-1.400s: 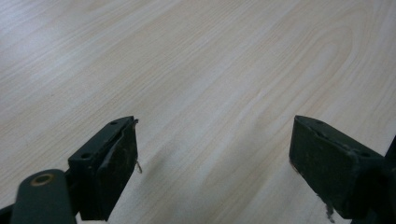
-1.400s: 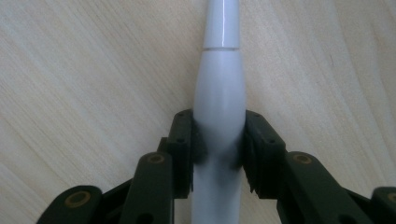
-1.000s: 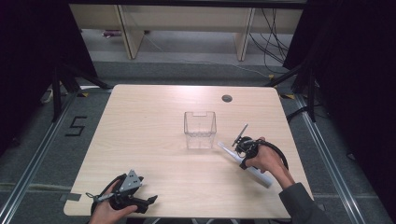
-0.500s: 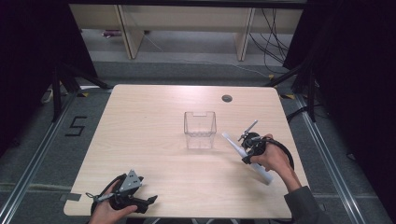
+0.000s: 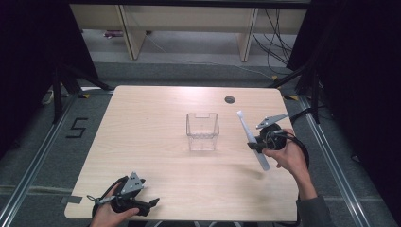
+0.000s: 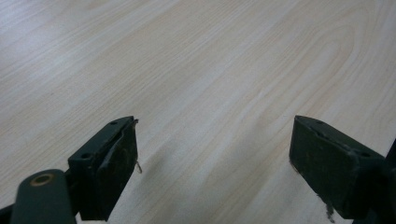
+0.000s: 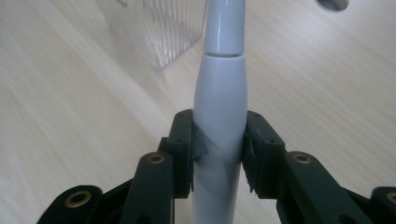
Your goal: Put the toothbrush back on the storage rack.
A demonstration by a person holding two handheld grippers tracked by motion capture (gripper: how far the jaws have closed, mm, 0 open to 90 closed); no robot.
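High view: table [image 5: 156,142] evenly lit from overhead, surroundings dark at frame edges. Soft shadow under the clear box [image 5: 202,131]. Gripper views: wood grain sharp near centre, white handle [image 7: 219,93] glossy, its top blurred.

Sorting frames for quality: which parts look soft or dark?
High view: surroundings dark, table evenly lit. Left gripper view: open jaws soft, wood grain sharper. Right gripper view: white stick fairly sharp in the right gripper; clear box and tabletop blurred.
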